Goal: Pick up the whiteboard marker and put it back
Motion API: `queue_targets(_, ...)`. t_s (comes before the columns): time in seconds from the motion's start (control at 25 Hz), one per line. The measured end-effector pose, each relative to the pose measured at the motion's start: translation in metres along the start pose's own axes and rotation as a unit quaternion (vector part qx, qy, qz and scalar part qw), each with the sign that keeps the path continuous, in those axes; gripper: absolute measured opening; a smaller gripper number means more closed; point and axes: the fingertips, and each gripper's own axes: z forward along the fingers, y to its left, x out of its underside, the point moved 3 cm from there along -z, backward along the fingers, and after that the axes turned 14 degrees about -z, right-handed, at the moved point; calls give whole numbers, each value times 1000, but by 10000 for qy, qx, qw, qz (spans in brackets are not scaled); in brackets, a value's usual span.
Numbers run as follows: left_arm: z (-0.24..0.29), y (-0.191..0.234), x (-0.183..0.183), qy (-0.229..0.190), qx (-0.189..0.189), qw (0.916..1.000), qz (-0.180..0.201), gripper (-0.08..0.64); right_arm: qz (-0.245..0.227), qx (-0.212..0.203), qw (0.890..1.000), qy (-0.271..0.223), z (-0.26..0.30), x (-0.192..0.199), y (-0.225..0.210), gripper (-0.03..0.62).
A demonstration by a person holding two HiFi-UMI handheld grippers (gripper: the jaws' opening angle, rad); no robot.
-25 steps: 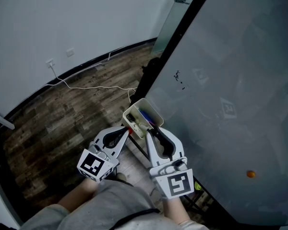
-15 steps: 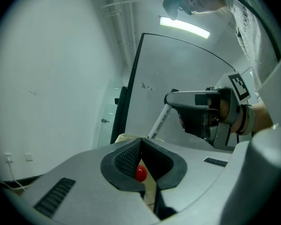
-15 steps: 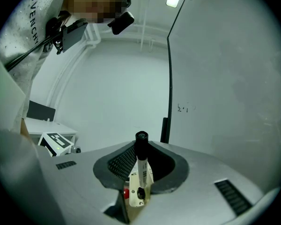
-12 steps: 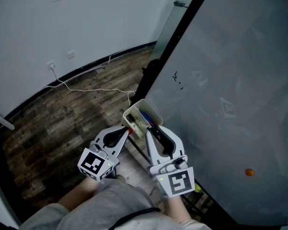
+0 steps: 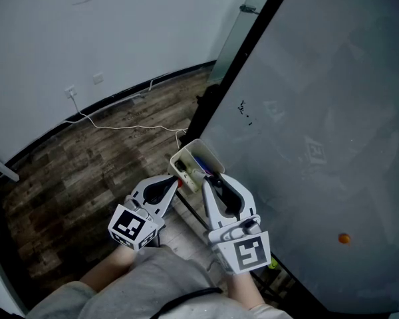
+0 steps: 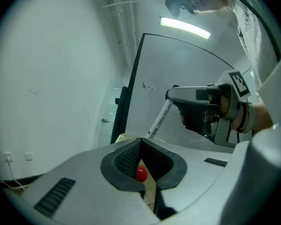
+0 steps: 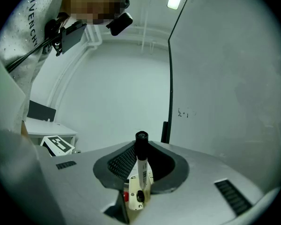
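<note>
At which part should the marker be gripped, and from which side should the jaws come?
The white barrel under the black cap, jaws closing across it from the sides, as the right gripper does. The marker is a slim round stick standing nearly upright, so its lower end is free to enter the holder.

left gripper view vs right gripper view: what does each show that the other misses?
Only the left gripper view: the right gripper seen from outside, the marker slanting down from it as a white barrel, and a small red round thing behind the left gripper, whose jaws are shut. Only the right gripper view: the marker's black cap, upright and clamped between that gripper's jaws. Both: the marker, and the whiteboard with its black edge and small scribble.
</note>
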Motion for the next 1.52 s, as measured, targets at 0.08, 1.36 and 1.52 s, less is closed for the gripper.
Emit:
queue_targets(0.08,0,1,1,-14,15,10000,5,15,-16,-10,10000,0,0,0,0,81)
queue_targets(1.36,1,7,-5,-42,-57,10000,-63,15,166,-110,9998,32,8,12,-2,81)
queue_targets(1.52,1,10,-2,-3,-101,9999,-100,15,249,-198,9994,117,9,22,0,81)
